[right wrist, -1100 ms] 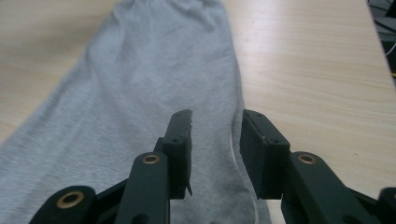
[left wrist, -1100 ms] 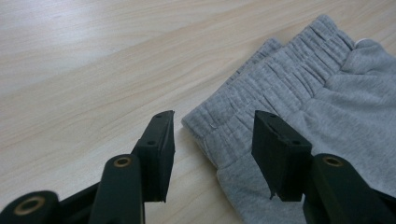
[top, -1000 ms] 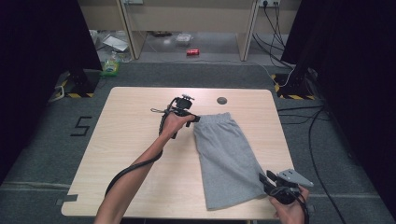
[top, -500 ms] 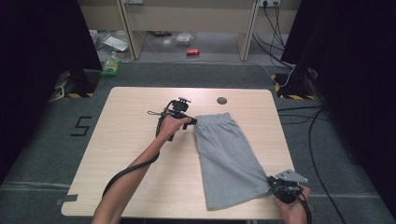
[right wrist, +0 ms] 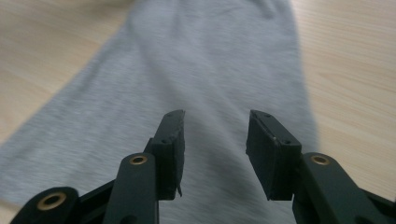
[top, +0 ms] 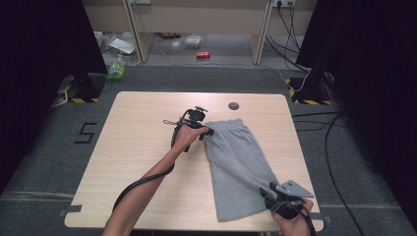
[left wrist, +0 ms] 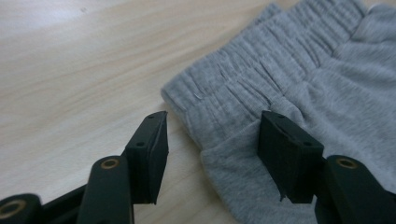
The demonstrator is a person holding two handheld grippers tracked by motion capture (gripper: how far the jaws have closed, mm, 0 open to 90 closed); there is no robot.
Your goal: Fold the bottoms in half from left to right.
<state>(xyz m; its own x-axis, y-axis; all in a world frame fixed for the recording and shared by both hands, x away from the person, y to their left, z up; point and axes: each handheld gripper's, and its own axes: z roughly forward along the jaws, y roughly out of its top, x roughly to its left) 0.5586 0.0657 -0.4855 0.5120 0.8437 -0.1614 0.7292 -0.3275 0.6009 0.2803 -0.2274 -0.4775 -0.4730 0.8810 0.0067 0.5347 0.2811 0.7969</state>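
My left gripper [left wrist: 212, 140] has its jaws spread apart, straddling the near corner of the waistband of a pair of grey shorts [left wrist: 299, 93]. That gripper's own view shows what the high view cannot: the gathered elastic ribbing of the waistband, with one jaw over bare wood beside the cloth and the other over the fabric itself. I cannot tell whether the jaws touch the cloth.

My right gripper [right wrist: 214, 154] is also open, jaws apart above the smooth grey cloth at the opposite end of the shorts [right wrist: 205, 70]. This view is slightly blurred. Pale wood shows on both sides of the fabric.

The high view gives the whole layout. The shorts [top: 241, 167] lie flat on a light wooden counter [top: 137, 147], right of centre, waistband at the far end and leg hems near the front edge. My left gripper [top: 206, 131] sits at the waistband's left corner, my left forearm stretched diagonally across the counter from the bottom edge. My right gripper [top: 268, 194] is at the hem's right corner near the front edge, my right hand [top: 292, 219] close behind it.

A small dark round disc [top: 233, 105] lies on the counter beyond the waistband. On the floor behind are a red can [top: 202, 54] and some cables [top: 324, 128].
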